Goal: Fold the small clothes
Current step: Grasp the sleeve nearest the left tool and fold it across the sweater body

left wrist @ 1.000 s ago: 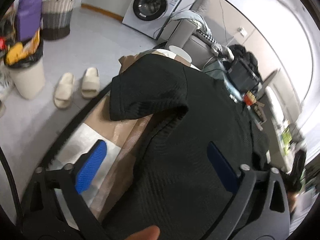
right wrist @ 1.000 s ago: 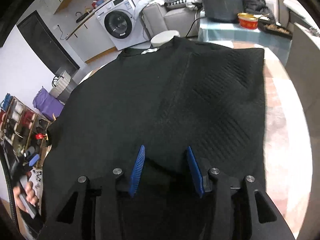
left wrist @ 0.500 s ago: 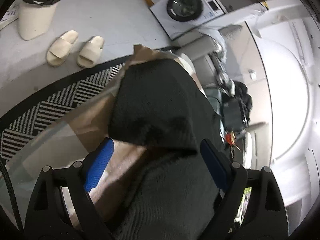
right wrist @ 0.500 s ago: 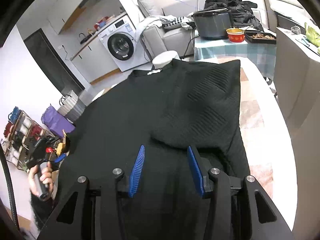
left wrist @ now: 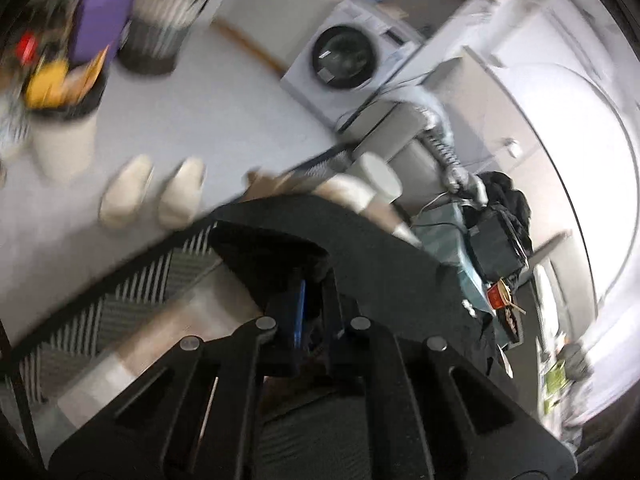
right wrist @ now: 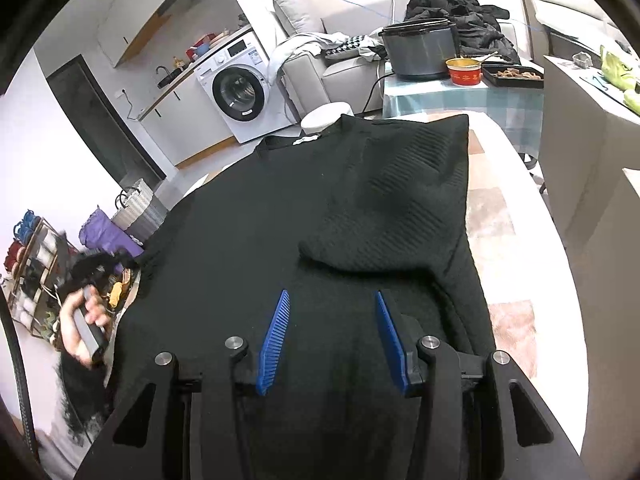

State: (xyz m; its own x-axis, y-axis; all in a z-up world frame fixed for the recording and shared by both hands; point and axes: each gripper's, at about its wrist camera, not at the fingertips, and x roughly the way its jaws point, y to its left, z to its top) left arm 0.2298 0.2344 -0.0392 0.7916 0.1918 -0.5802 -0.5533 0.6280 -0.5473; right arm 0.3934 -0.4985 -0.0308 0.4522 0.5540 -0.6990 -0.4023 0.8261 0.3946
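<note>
Hand: person's left hand (right wrist: 86,322) is showing at the lower left of the right wrist view, gripping a grey handle beside the table edge.
Left gripper (left wrist: 314,300): its blue pads are sitting close together, clamping a fold of the black shirt (left wrist: 372,264) at the centre of the blurred left wrist view.
Shirt: black shirt (right wrist: 280,220) is lying spread across the table (right wrist: 520,272), filling the middle of the right wrist view, its right sleeve folded inward over the body, collar pointing toward the washing machine (right wrist: 240,96).
Right gripper (right wrist: 332,336): its blue fingers are standing apart at lower centre, hovering over the shirt's lower part, holding nothing.
Background: grey pot (right wrist: 420,48) is sitting at upper right.
</note>
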